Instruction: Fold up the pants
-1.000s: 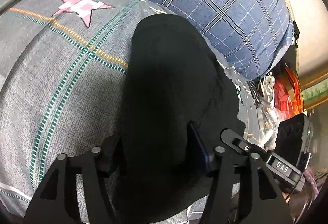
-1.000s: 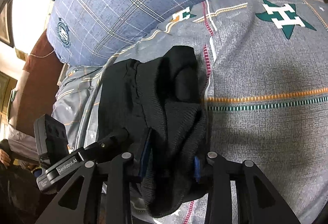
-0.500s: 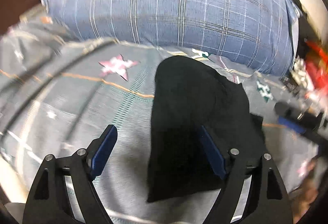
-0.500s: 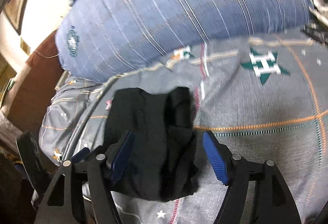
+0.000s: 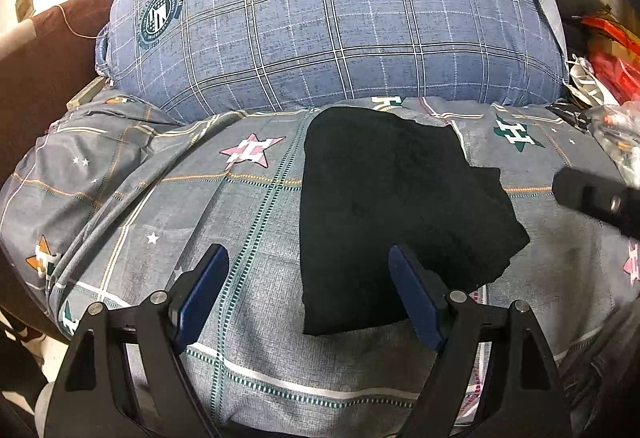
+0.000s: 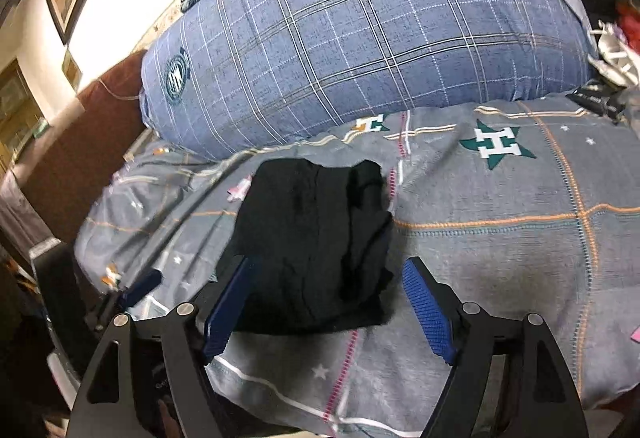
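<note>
The black pants (image 5: 392, 205) lie folded in a compact bundle on the grey star-patterned bed cover (image 5: 240, 318). My left gripper (image 5: 306, 258) hovers above and in front of the bundle's left near corner, open and touching nothing. Its right finger (image 5: 416, 302) overlaps the cloth only in the picture. In the right wrist view the pants (image 6: 312, 238) sit just beyond my right gripper (image 6: 328, 266). Its jaws are opening, wide apart and clear of the fabric. The right gripper's body (image 5: 600, 197) shows at the left view's right edge.
A big blue plaid pillow (image 5: 332, 17) lies behind the pants against the wall. A brown cushion (image 5: 40, 57) is at the far left. Red bags and clutter (image 5: 608, 57) sit at the right. The bed's near edge runs under both grippers.
Both grippers let go of the pants, opened wide and pulled back and up. The bundle now lies on the bed, smaller in both views.
</note>
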